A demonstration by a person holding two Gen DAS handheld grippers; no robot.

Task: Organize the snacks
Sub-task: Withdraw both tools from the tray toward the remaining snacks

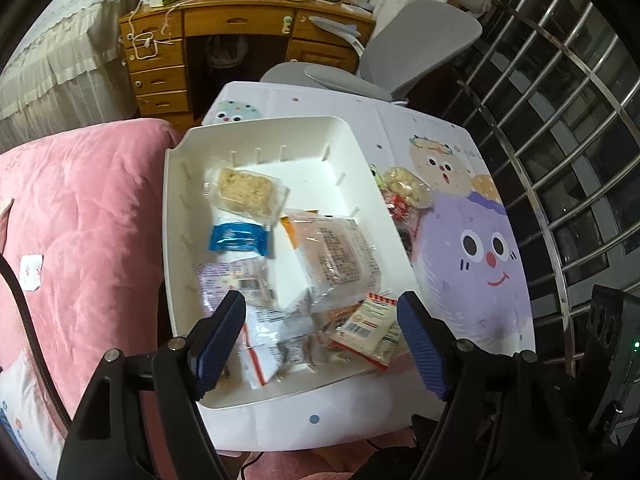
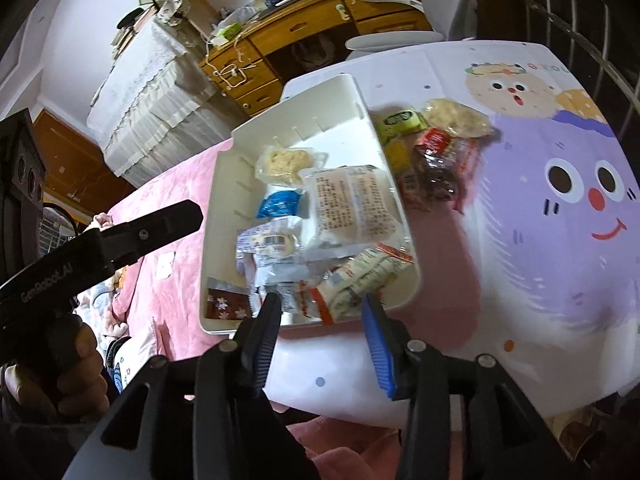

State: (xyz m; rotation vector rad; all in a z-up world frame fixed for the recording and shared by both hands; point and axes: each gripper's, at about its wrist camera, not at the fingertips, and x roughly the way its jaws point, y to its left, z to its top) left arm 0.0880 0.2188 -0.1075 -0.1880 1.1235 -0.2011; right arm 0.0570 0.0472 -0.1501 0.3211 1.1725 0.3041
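Observation:
A white plastic bin [image 1: 256, 130] [image 2: 344, 84] stands on a cartoon-printed table top and holds several wrapped snacks: a rice cake [image 1: 248, 194], a blue packet [image 1: 238, 238], a large clear-wrapped bread [image 1: 338, 258] [image 2: 352, 204] and a red-edged pack [image 1: 370, 326] [image 2: 356, 284]. More snacks lie in a pile [image 1: 404, 196] [image 2: 432, 156] on the table right of the bin. My left gripper [image 1: 320, 334] is open and empty above the bin's near end. My right gripper [image 2: 322, 320] is open and empty over the bin's near rim. The left gripper also shows in the right wrist view [image 2: 120, 232], left of the bin.
A pink quilt [image 1: 80, 220] lies left of the bin. A wooden desk [image 1: 240, 24] and a grey chair [image 1: 400, 48] stand beyond the table. A metal window grille [image 1: 560, 120] runs along the right.

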